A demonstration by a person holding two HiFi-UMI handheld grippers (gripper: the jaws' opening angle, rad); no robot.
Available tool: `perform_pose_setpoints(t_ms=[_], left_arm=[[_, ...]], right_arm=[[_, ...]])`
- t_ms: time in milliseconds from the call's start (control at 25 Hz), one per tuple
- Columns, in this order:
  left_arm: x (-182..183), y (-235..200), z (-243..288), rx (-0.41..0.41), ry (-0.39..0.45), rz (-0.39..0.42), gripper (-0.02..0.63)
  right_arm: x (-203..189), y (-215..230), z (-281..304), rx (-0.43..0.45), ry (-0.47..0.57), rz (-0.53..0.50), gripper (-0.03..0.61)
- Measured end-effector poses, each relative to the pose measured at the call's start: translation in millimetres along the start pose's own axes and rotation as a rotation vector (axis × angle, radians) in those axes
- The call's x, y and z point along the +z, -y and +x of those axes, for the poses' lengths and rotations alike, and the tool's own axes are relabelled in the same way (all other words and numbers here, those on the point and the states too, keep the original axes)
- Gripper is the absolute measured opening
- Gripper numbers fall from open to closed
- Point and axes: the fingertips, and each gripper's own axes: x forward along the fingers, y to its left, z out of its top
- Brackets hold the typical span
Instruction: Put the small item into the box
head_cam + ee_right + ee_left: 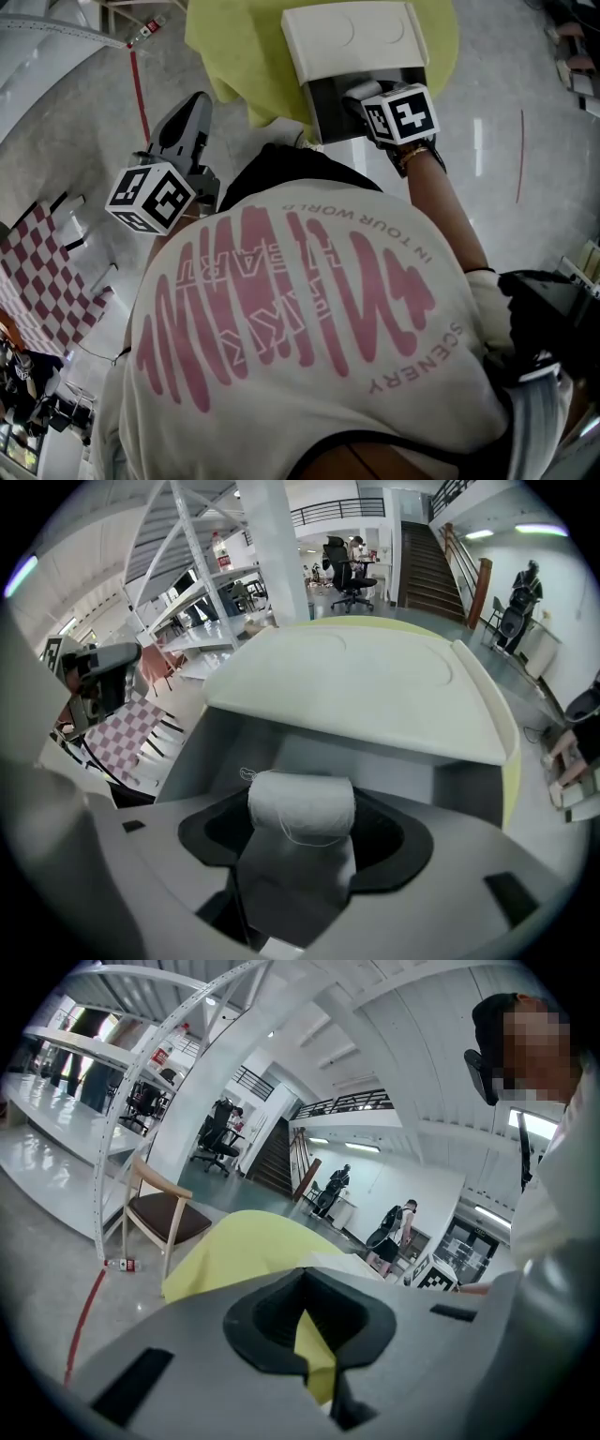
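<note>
White wound material, cloth or thread, I cannot tell which: the small item [302,803] is a short, fat roll with a matte surface. One loose thread curls off its front.

Orientation: the roll's long axis is level and runs crosswise to the jaws, parallel to the front edge of the box [356,686]. Its two flat ends face the jaw pads.

Right gripper [305,834]: jaws clamped on the roll, one pad on each end. The roll sits at the mouth of the box, just below the raised cream lid and in front of the grey interior. I cannot tell whether it touches the box floor. In the head view the right gripper [356,94] reaches into the dark opening on the near side of the box [352,37].

Left gripper [314,1335]: jaws brought together, nothing between them. It is held in the air well to the left of the box.

The box stands on a yellow cloth [234,47].
</note>
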Motion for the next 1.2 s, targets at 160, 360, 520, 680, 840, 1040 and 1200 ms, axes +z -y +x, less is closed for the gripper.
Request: perform_pose_setpoints(t_ms=[160,360,520,680,840,1040,1200], left_arm=[[-0.2,-2.7,-3.7,0.005,0.003,-0.004,0.007],[2.4,-2.8,-7.7,0.007,0.016,0.000,0.007],[1.6,-7.0,-9.1,0.011,0.014,-0.006,0.007],[0.4,-11.0,-7.3,0.012,0.013,-0.009,0.006],[2.6,-11.1,-6.0,0.005,0.017,-0.015,0.007],[9.9,-10.5,-2.4,-0.007,0.019,-0.012,0.008],[10.5,-14.0,-1.8,-0.005,0.020,-0.017,0.008]], right_arm=[[-3.3,-3.1,3.2,-0.002,-0.018,-0.015,0.301],[-6.9,-4.7,5.8,-0.008,-0.042,-0.032,0.301],[-8.0,-5.1,8.0,-0.010,-0.051,-0.038,0.301],[-8.0,-4.7,11.6,-0.011,-0.054,-0.036,0.301],[-7.5,-5.3,10.0,-0.017,-0.060,-0.034,0.301],[-4.9,-4.9,9.8,-0.012,-0.069,-0.032,0.301],[-5.4,-3.7,11.0,-0.012,-0.073,-0.032,0.301]])
